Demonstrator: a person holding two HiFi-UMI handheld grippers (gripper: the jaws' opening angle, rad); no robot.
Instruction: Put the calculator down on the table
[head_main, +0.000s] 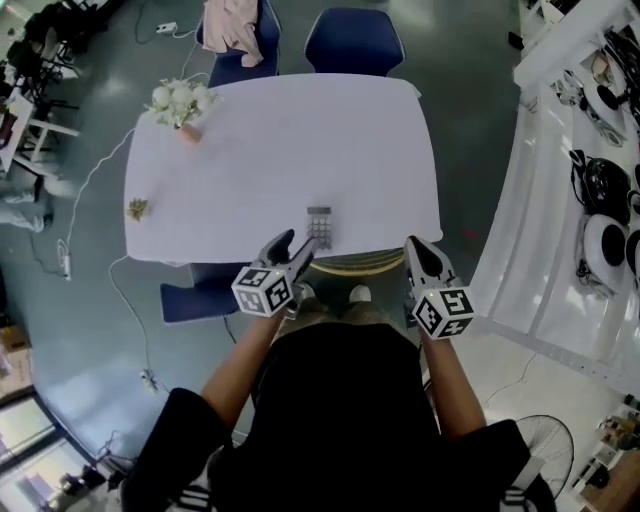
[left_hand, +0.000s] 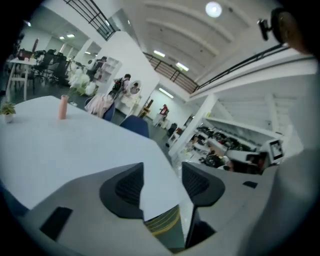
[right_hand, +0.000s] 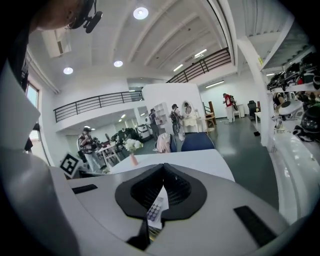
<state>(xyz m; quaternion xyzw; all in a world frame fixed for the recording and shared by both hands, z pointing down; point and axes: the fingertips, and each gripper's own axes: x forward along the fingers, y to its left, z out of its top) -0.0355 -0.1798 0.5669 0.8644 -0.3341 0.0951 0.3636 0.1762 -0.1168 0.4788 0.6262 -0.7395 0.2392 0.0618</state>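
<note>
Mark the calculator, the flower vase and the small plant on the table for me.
calculator (head_main: 319, 227), head view, keypad middle.
flower vase (head_main: 190, 132), head view, pink body.
small plant (head_main: 137, 208), head view, leaves.

The person wears a black short-sleeved top (head_main: 345, 400) with white stripes (head_main: 195, 497) at 7 and 5 o'clock. The grey plastic left gripper (head_main: 297, 243) and right gripper (head_main: 416, 243) each carry black ribbed pads (left_hand: 127, 187) and a white cube with black square markers (head_main: 265, 290).

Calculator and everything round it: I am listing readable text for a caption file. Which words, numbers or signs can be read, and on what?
None can be read.
Calculator: the print on its keys is too small to read.
Cubes on the left gripper and the right gripper: black-and-white square patterns, no letters or numbers.
</note>
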